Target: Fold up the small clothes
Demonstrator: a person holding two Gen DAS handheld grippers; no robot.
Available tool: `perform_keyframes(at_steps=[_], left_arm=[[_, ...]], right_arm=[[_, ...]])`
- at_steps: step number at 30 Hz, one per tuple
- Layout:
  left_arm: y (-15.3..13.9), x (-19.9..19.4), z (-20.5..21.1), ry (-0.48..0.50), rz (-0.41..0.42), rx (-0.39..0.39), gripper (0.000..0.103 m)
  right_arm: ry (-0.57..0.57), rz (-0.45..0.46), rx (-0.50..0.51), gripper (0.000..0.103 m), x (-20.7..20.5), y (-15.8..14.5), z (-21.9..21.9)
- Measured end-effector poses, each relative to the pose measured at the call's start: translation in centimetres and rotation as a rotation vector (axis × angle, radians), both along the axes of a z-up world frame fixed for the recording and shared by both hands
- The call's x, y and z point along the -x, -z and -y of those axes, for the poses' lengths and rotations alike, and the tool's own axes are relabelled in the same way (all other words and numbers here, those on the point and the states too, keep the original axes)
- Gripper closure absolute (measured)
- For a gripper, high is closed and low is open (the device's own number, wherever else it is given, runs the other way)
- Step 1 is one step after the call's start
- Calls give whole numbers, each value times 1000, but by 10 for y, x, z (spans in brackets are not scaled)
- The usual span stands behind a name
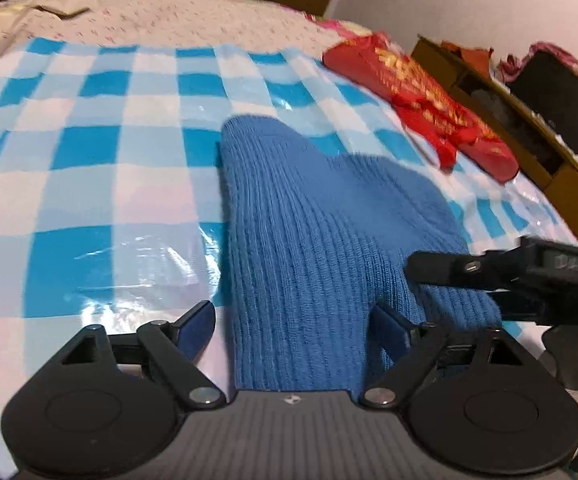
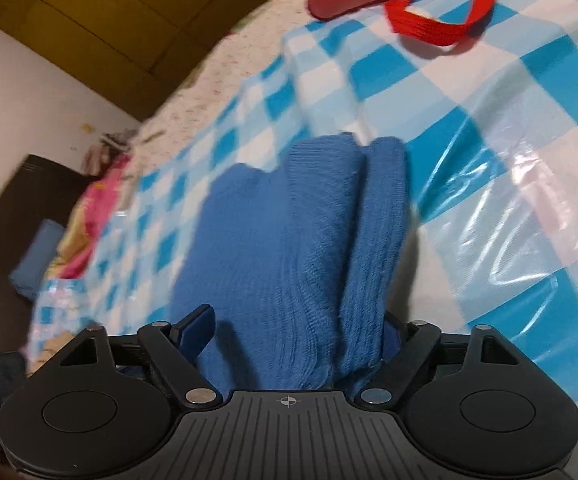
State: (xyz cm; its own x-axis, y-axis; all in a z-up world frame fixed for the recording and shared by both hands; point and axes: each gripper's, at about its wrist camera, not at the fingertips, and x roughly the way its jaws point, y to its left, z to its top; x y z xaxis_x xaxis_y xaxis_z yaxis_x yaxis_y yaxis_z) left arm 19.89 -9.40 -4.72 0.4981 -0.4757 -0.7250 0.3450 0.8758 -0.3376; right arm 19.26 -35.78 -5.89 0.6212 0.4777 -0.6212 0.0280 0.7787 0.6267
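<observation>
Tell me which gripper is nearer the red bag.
Right. The right gripper sits over the blue knit on the side of the red bag; the left gripper is beside it, farther off.

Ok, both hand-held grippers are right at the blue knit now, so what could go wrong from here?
1. The left hand-held gripper stands open around the blue knit garment; one finger lies against the fabric and could drag the fold loose.
2. The checked plastic sheet looks glossy and wrinkled, so the garment may slide.
3. The right hand-held gripper has bunched layers between its fingers; it may catch only some.
</observation>
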Motion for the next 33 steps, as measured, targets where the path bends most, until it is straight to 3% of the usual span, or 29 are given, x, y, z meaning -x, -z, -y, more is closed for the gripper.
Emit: perform_keyframes(at_steps=[4, 5, 7, 10, 14, 22, 26, 29, 33], left_arm=[[0, -4, 11, 8, 3, -18, 10], [-2, -2, 14, 19, 4, -17, 19], [-7, 4, 22, 24, 25, -38, 20], [-15, 10, 35, 48, 50, -44, 25], [-29, 12, 63, 94, 64, -5, 33], [-44, 18, 151, 244, 80, 67, 34], [-30, 24, 188, 298, 59, 22, 34], [-24, 32, 196, 309, 76, -37, 33], [-38, 38, 180, 305, 107, -46, 33]], right_arm=[[13, -37, 14, 27, -14, 10, -5], [19, -36, 16, 29, -15, 8, -6], [33, -39, 6, 54, -12, 5, -3], [47, -35, -51, 66, -2, 1, 10], [52, 0, -26, 68, 9, -13, 26], [142, 54, 118, 70, 33, -57, 99], [199, 29, 206, 70, 42, -57, 132], [226, -34, 268, 68, 42, -36, 148], [274, -15, 214, 59, 53, -32, 154]])
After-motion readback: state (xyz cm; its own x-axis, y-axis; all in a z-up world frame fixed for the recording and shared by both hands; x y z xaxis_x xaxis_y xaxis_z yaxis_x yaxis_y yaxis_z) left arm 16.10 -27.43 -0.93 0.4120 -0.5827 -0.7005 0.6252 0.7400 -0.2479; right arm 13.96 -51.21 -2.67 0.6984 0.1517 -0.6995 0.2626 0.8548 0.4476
